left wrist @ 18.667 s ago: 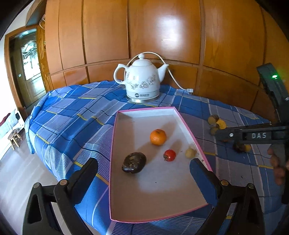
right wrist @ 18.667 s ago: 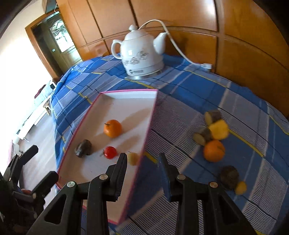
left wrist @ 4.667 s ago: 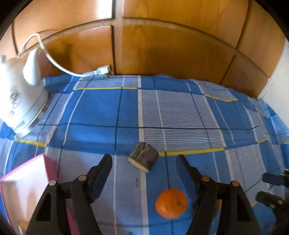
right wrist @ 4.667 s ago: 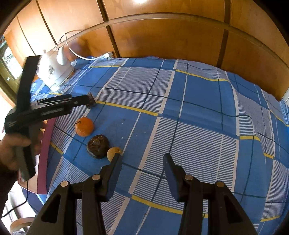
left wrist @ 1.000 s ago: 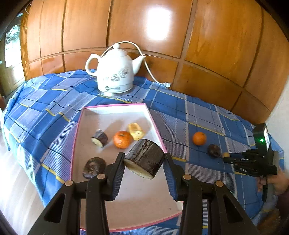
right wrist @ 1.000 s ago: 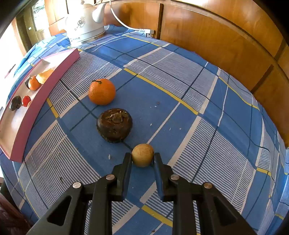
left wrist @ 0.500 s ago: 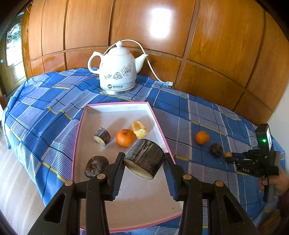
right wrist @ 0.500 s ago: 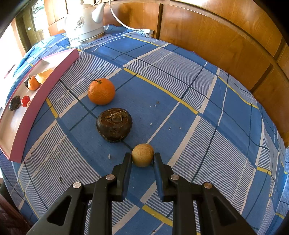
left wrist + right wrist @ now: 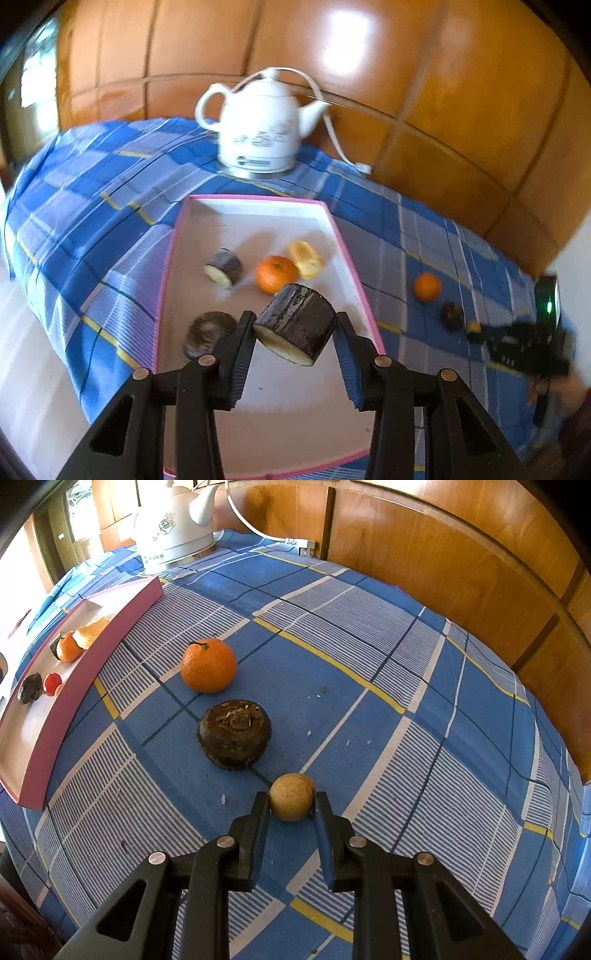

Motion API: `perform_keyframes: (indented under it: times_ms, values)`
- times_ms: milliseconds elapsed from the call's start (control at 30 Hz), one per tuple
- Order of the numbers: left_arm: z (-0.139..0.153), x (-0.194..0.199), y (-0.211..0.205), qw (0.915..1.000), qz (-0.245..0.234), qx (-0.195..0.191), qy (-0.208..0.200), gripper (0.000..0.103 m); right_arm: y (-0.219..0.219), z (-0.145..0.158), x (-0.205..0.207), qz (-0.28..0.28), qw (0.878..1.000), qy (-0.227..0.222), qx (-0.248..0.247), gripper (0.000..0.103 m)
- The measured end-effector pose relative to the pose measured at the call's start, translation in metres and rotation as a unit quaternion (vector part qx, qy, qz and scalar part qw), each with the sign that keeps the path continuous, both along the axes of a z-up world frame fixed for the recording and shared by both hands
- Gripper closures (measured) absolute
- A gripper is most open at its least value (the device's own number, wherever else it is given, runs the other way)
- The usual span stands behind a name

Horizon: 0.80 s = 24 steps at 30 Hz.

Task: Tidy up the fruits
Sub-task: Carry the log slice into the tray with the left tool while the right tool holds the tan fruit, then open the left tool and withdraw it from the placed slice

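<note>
My left gripper [image 9: 295,332] is shut on a dark cut fruit chunk [image 9: 295,323] with a pale cut face, held above the pink-rimmed white tray [image 9: 364,295]. In the tray lie another dark chunk [image 9: 223,267], an orange [image 9: 276,274], a yellow piece [image 9: 306,258] and a dark round fruit [image 9: 208,332]. My right gripper [image 9: 291,805] is shut on a small tan round fruit [image 9: 291,795] resting on the blue checked cloth. Just beyond it sit a dark brown fruit [image 9: 234,733] and an orange [image 9: 208,664]. The right gripper [image 9: 524,350] also shows in the left wrist view at far right.
A white electric kettle [image 9: 258,129] with its cord stands behind the tray, against the wood-panelled wall. The tray's pink side [image 9: 74,698] runs along the left in the right wrist view. The table edge drops off at the left and near sides.
The left gripper, still holding the chunk, has shifted over the tray and rolled slightly; the picture is blurred by motion. The right gripper and its tan fruit have not moved.
</note>
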<state>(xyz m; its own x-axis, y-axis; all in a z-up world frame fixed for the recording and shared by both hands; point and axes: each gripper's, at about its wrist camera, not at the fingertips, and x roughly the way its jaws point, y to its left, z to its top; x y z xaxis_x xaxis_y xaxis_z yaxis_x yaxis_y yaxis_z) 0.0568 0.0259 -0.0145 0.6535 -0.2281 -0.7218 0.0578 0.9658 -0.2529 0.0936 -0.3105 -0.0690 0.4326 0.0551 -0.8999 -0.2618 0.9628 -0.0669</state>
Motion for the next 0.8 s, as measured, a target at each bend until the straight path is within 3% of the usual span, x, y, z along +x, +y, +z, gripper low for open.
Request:
perform_keyframes:
  times_ms: [167, 500, 600, 800]
  values:
    - [-0.007, 0.013, 0.024, 0.9991, 0.013, -0.036, 0.021, 0.060, 0.000, 0.000, 0.000, 0.000, 1.000, 0.000, -0.001, 0.079]
    - [-0.029, 0.058, 0.026, 0.9965, 0.011, -0.057, 0.060, 0.058, 0.000, 0.000, 0.000, -0.001, 1.000, 0.000, 0.000, 0.079]
    - [-0.038, 0.071, 0.028, 0.9960, 0.022, -0.034, 0.080, 0.056, 0.000, -0.001, 0.000, -0.001, 1.000, 0.000, 0.000, 0.079]
    - [-0.038, 0.072, 0.022, 0.9970, 0.017, 0.051, 0.055, 0.058, 0.000, -0.001, 0.000, 0.000, 1.000, -0.001, -0.001, 0.079]
